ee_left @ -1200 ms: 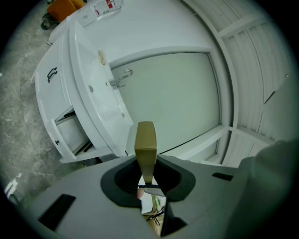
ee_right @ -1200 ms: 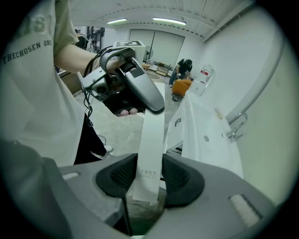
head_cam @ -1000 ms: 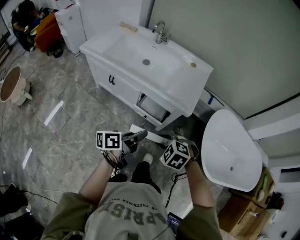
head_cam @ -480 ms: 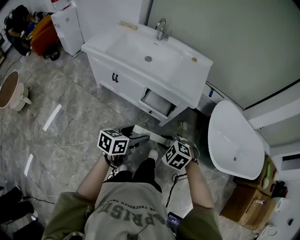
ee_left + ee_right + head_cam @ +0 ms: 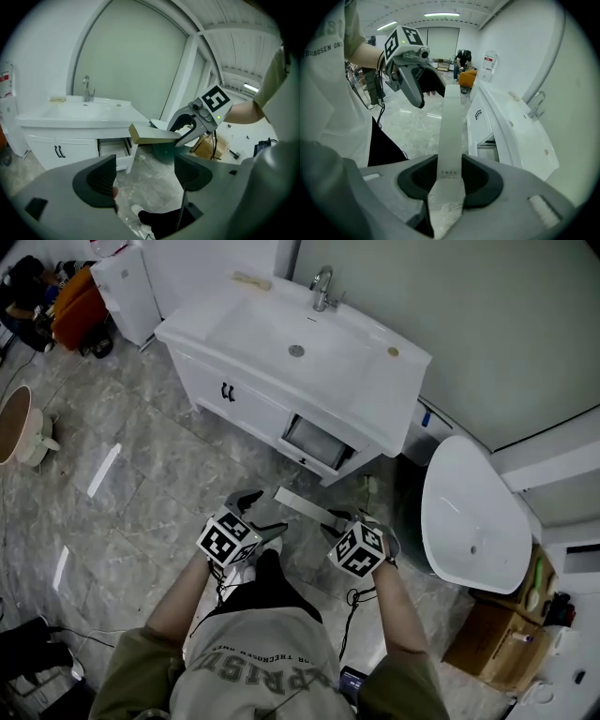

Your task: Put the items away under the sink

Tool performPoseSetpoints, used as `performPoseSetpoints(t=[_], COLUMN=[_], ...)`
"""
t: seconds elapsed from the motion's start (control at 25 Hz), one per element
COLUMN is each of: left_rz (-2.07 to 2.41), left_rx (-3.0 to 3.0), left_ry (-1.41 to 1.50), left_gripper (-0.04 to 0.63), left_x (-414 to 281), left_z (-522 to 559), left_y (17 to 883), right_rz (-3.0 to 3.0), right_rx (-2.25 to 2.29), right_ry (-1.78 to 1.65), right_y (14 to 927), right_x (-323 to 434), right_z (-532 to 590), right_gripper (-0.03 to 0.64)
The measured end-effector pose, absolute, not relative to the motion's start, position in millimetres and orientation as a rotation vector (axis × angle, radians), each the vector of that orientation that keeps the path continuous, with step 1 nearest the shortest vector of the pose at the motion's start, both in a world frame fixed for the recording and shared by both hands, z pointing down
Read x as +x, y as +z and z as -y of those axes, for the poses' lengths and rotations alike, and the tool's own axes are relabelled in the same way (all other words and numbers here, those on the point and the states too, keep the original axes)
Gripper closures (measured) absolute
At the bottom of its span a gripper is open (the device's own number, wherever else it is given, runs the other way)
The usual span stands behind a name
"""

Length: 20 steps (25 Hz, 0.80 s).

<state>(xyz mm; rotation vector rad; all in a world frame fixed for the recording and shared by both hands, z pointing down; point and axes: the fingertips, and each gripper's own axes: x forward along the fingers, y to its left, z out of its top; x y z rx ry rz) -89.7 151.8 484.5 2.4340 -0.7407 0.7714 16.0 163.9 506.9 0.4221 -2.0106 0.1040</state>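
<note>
A long white carton [image 5: 304,505] is level above the floor in front of the white sink cabinet [image 5: 246,401]. My right gripper [image 5: 334,524] is shut on its right end; in the right gripper view the carton [image 5: 451,126] runs straight out from between the pads [image 5: 450,176]. My left gripper [image 5: 255,513] stands just left of the carton's free end. Its jaws have just been opening and now stand wide with nothing between them [image 5: 145,176]. The left gripper view shows the carton [image 5: 152,136] held by the right gripper [image 5: 187,131] in front of me.
A drawer [image 5: 317,441] stands open low in the cabinet under the sink basin [image 5: 295,345]. A closed door with a black handle [image 5: 226,392] is to its left. A white oval fixture [image 5: 469,526] and a cardboard box [image 5: 487,652] are at the right. A person's legs are below the grippers.
The left gripper's jaws went from nearly shut at the carton's left end to wide open and have rolled and sunk. The right gripper has lowered a little with the carton.
</note>
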Motion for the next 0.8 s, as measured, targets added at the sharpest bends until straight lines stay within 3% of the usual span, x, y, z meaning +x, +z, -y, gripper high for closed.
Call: performPoseSetpoints(t=[0.8], left_rz=[0.679], left_rx=[2.439], left_ry=[0.944], left_gripper=[0.225], left_x=[-55.0], left_z=[-41.7], left_y=[540.2], right_rz=[1.985], right_rx=[0.538], right_ry=[0.208], right_y=[587.6], right_x=[48.4], right_z=[-25.0], right_gripper=[0.474])
